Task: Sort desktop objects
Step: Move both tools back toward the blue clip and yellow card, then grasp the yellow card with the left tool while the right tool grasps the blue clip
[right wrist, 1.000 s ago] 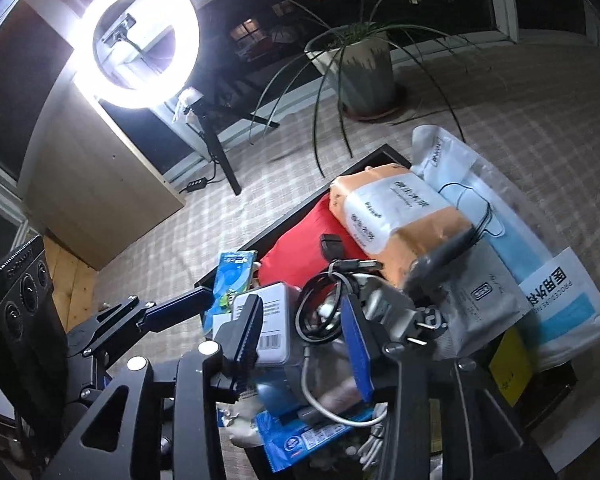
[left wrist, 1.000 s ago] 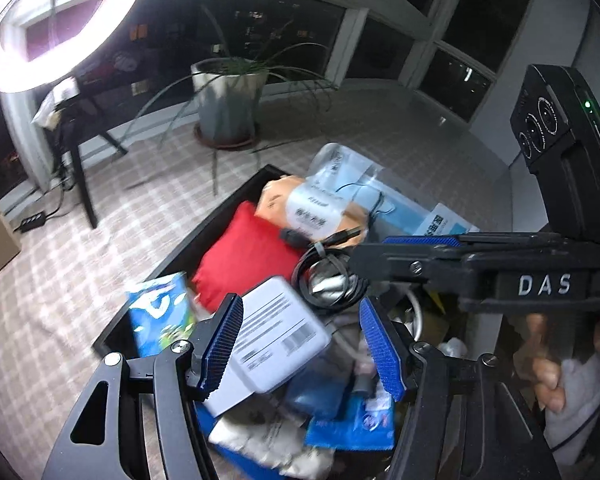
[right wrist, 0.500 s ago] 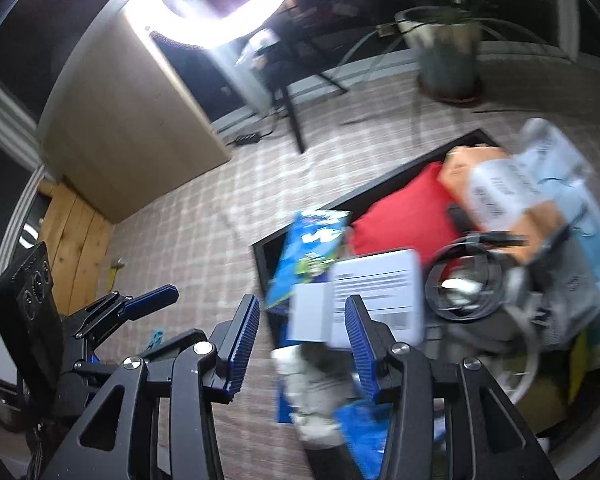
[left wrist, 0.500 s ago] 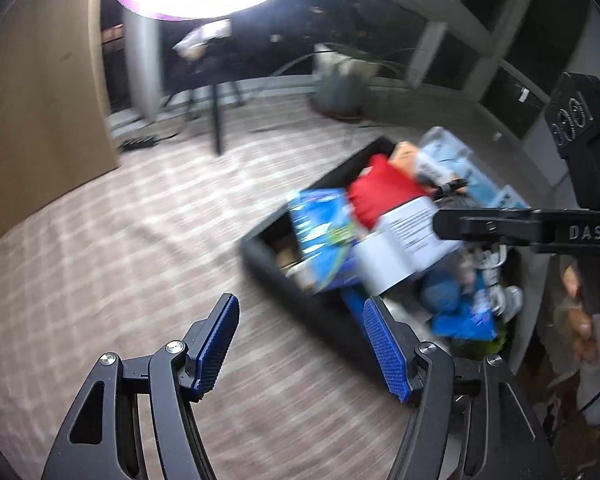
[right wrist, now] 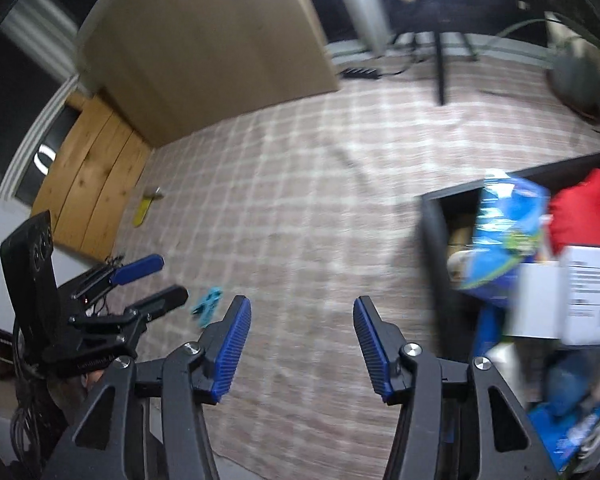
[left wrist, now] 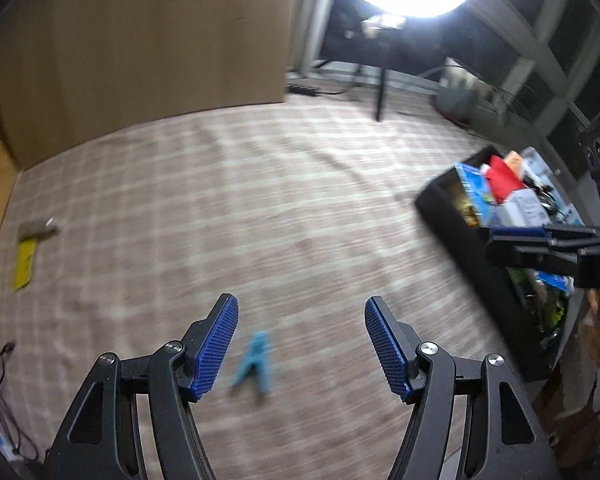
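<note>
Bin looks stuffed already, but a blue clothespin and yellow thing remain. Left tongs released and empty; right tongs opening, empty.

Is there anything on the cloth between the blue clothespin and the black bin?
Nothing. In the left wrist view, only bare checked cloth lies between the blue clothespin and the black bin.

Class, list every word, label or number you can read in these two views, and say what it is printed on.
None can be read.
White box: printed lines and a barcode, too blurred.
Blue packet: print blurred.
Left claw body: faint lettering, illegible.
</note>
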`<action>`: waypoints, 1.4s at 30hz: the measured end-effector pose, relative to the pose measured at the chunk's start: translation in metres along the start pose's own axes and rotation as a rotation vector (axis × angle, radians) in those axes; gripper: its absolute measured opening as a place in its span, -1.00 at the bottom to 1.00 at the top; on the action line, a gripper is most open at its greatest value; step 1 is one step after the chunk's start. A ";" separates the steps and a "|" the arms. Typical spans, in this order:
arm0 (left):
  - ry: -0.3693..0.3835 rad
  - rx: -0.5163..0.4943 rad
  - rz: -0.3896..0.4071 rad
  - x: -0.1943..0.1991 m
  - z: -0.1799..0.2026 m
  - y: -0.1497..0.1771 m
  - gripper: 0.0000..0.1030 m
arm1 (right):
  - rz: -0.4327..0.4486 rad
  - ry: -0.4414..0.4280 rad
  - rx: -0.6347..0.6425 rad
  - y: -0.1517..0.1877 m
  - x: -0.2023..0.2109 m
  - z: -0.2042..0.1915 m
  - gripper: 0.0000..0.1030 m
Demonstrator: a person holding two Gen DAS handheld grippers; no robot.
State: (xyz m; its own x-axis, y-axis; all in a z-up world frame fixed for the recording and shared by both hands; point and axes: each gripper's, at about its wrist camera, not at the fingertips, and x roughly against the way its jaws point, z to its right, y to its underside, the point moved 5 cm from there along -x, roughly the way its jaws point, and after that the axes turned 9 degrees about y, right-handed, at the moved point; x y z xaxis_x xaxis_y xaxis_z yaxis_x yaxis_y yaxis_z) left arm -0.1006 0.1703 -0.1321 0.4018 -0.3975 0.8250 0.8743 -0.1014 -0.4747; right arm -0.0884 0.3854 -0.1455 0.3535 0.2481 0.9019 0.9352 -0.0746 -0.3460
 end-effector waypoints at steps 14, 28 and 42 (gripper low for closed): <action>-0.117 0.087 -0.042 0.043 -0.159 0.026 0.37 | -0.136 0.060 0.131 0.022 -0.096 -0.127 0.07; -0.259 0.165 -0.142 0.039 -0.327 -0.009 0.37 | -0.189 0.193 0.056 0.026 -0.143 -0.153 0.07; -0.253 0.243 -0.220 0.004 -0.389 -0.030 0.72 | -0.245 0.244 0.034 0.025 -0.168 -0.159 0.07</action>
State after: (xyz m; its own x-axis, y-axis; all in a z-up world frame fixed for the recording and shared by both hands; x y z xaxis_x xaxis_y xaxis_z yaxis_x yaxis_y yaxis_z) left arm -0.2313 -0.1832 -0.2341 0.2257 -0.1508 0.9624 0.9735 0.0710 -0.2172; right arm -0.1211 0.1883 -0.2647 0.1162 0.0158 0.9931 0.9932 -0.0083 -0.1161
